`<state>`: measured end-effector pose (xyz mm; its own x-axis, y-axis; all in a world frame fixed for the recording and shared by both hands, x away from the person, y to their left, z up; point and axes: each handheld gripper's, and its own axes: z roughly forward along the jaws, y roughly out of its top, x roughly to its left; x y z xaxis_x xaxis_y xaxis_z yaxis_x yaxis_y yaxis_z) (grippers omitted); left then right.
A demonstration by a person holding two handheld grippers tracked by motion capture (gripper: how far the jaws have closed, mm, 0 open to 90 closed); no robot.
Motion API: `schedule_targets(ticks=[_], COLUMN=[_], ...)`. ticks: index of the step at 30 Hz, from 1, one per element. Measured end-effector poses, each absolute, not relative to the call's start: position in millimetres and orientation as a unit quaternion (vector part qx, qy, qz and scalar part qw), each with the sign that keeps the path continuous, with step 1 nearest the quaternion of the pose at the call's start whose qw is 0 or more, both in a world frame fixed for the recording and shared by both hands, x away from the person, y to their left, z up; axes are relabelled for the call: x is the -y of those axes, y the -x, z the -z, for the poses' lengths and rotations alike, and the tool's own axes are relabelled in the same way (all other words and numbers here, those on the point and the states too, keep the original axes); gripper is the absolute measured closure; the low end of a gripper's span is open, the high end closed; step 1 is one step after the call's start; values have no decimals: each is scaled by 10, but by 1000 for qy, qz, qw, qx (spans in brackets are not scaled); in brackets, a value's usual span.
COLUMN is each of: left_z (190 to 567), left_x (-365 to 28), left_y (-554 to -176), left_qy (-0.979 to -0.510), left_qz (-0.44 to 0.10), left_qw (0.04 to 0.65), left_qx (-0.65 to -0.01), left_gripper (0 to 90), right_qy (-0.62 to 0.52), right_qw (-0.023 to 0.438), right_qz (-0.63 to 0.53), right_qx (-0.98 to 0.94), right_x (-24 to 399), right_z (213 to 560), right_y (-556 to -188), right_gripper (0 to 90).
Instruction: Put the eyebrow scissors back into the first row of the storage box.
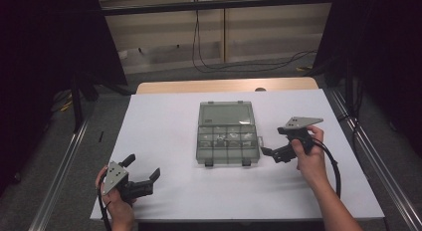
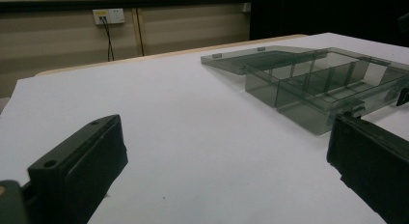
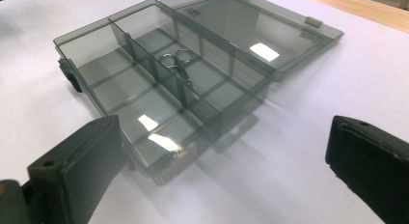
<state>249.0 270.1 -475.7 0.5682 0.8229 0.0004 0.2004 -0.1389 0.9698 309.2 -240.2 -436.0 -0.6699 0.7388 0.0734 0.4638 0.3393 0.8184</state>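
Seemingly unlabelled organiser box [image 1: 228, 134] holds scissors [image 3: 179, 63].

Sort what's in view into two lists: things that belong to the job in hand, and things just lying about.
Job in hand:
- open compartment box
- small scissors in a middle compartment
- right gripper, open, nearest the box
- left gripper, open

Lying about:
- cables on the floor
- wall socket

Open white surface [image 1: 164, 136] lies bare between the left gripper [image 1: 144, 177] and the compartment box [image 1: 228, 141]. The box's flat-lying lid [image 1: 225, 113] blocks approach from the far side. The right gripper [image 1: 271, 152] sits just beside the box's right wall, apparently apart.
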Motion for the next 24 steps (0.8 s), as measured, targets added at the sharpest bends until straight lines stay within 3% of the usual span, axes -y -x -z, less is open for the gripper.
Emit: schedule_targets(ticks=[24], left_z=[4758], left_x=[-2686], left_y=[-2490], left_qy=[-699], left_qz=[-288], left_qw=[542], left_qx=[-367], left_gripper=[0], right_qy=[-424], right_qw=[205], right_qz=[-486], right_qx=[-736], right_x=[3024], right_z=[4557], right_y=[-2577], right_gripper=[0])
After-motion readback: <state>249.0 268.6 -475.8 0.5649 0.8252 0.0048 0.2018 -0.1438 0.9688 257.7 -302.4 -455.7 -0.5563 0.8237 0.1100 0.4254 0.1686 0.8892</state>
